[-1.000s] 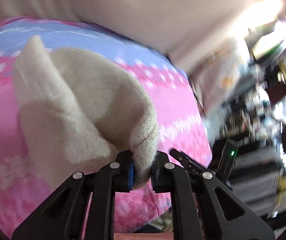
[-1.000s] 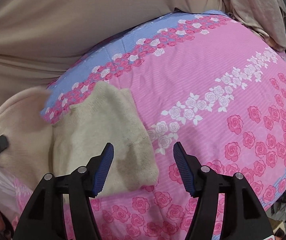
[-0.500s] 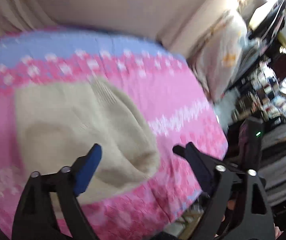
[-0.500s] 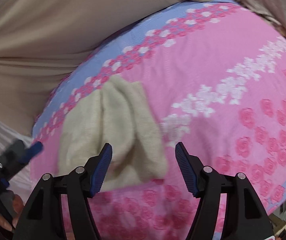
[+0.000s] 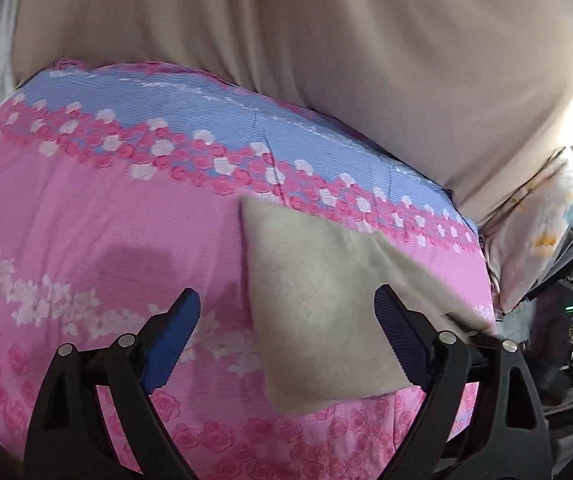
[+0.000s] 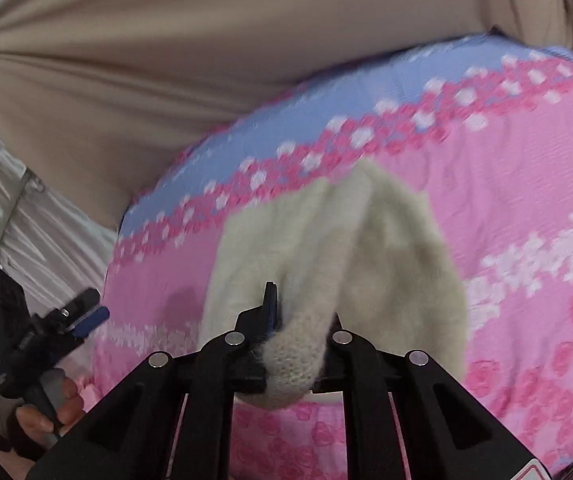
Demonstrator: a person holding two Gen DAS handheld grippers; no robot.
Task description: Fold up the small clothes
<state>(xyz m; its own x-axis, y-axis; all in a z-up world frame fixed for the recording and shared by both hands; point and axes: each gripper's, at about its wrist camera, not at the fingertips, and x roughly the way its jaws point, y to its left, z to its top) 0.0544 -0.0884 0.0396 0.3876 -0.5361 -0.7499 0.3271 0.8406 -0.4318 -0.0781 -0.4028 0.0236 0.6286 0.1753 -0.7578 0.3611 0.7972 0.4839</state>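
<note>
The right gripper (image 6: 300,344) is clamped on the near edge of a cream knitted garment (image 6: 366,256), bunching it into a ridge that runs away from the fingers toward the blue border of the pink rose-print bedspread (image 6: 526,184). The left gripper (image 5: 286,332) stands wide, nothing between its pads, hovering over the same garment (image 5: 318,304), whose long axis here runs from its far pointed corner toward the camera.

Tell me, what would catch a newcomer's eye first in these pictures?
Probably the bright pink bedsheet with its roses and blue band, filling both views under a beige curtain. On it lies a small cream knitted garment, and the right gripper has its jaws pinched shut on a bunched fold at the near edge. The left gripper hangs beside it with jaws wide apart, holding nothing.
</note>
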